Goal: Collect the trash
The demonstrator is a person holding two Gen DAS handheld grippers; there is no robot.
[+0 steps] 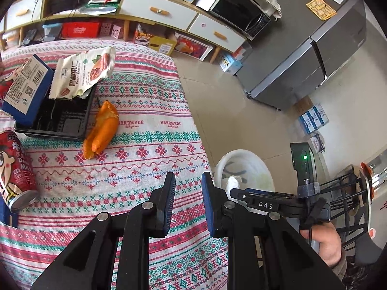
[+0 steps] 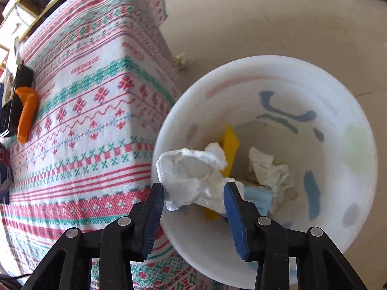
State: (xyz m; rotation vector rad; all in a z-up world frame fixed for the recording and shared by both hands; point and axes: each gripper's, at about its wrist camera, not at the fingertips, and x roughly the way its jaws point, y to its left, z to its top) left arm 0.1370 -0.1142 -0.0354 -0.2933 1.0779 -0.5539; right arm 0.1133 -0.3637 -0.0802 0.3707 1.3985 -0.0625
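Note:
My right gripper (image 2: 193, 188) is open above the white trash bin (image 2: 266, 65); a crumpled white tissue (image 2: 193, 171) sits between its spread fingers, over the bin's near rim. Inside the bin lie another tissue (image 2: 268, 169), yellow scraps and a blue piece. My left gripper (image 1: 188, 181) is open and empty above the patterned tablecloth (image 1: 145, 159). On the table are an orange peel (image 1: 102, 128), a snack wrapper (image 1: 82, 72), a black tray (image 1: 60, 120), a blue box (image 1: 26, 84) and a red can (image 1: 14, 169). The bin also shows in the left wrist view (image 1: 241, 166).
The bin stands on the tiled floor (image 2: 266, 12) beside the table's right edge. A small scrap (image 2: 180, 60) lies on the floor by the cloth. A shelf unit (image 1: 157, 12), microwave (image 1: 241, 12) and grey fridge (image 1: 302, 55) stand beyond.

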